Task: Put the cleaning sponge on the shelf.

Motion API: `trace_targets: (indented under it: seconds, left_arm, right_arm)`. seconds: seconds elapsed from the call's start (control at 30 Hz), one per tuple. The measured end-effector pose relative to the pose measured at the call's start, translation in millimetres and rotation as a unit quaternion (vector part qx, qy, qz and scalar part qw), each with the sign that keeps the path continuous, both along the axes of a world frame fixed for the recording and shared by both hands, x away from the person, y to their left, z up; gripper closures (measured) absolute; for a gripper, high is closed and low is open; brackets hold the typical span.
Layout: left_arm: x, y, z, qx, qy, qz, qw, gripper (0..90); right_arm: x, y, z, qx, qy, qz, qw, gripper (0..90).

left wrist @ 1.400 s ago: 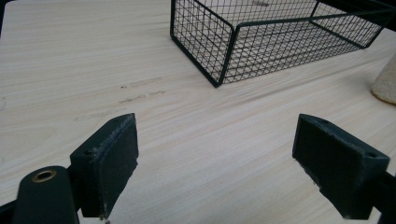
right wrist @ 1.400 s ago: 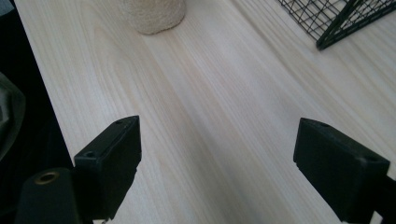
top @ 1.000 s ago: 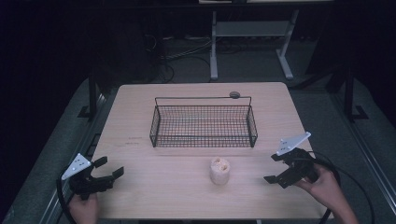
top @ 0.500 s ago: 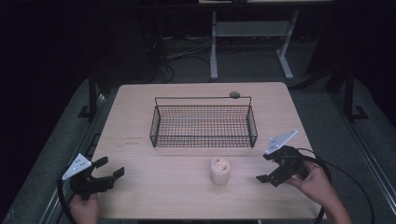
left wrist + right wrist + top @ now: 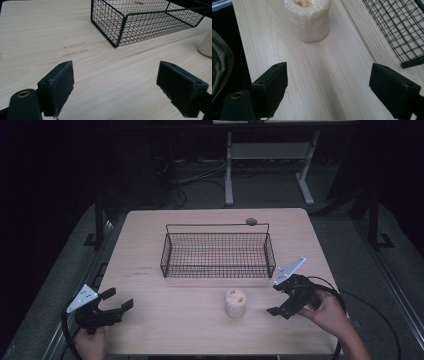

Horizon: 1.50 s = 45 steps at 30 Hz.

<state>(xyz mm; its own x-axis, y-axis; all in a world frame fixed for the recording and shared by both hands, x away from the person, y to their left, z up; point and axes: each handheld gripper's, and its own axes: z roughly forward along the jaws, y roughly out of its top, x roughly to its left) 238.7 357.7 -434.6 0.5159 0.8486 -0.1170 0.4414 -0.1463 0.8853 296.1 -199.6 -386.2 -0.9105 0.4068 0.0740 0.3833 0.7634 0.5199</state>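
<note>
A pale loofah cylinder stands upright on the wooden table, in front of a black wire basket. My right gripper is open just to the right of the loofah, jaws pointing at it, nothing between them. In the right gripper view the loofah stands ahead of the wide-apart jaws, with the basket's corner at the right. My left gripper is open near the table's front left corner, holding nothing. The left gripper view shows the basket ahead and the loofah's edge at far right.
A small round dark object lies on the table behind the basket. Beyond the table stand a metal frame and cables on a dark floor. Faint marks show on the wood left of the basket.
My right gripper has moved left across the table toward the loofah and stays open. The left gripper has not moved.
</note>
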Motion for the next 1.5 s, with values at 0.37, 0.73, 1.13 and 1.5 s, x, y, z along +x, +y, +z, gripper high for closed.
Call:
trace_targets:
  seconds: [0.37,0.73,1.13,1.5]
  left_arm:
    - [0.2,0.0,0.1,-0.001,0.0,0.0,1.0,13.8]
    - [0.4,0.4,0.3,-0.003,-0.002,0.0,1.0,13.8]
    - [0.9,-0.4,0.5,-0.003,-0.002,-0.001,1.0,13.8]
    - [0.8,0.5,0.7,-0.006,-0.002,0.001,1.0,13.8]
  right_arm:
    - [5.7,14.4,3.4,-0.004,-0.001,0.018,0.9998,14.6]
    - [9.9,29.8,1.4,-0.007,0.005,0.032,0.9995,14.6]
    - [13.8,45.3,3.1,-0.007,0.006,0.05,0.9987,14.6]
    - [18.1,58.2,1.7,-0.011,0.011,0.064,0.9978,14.6]
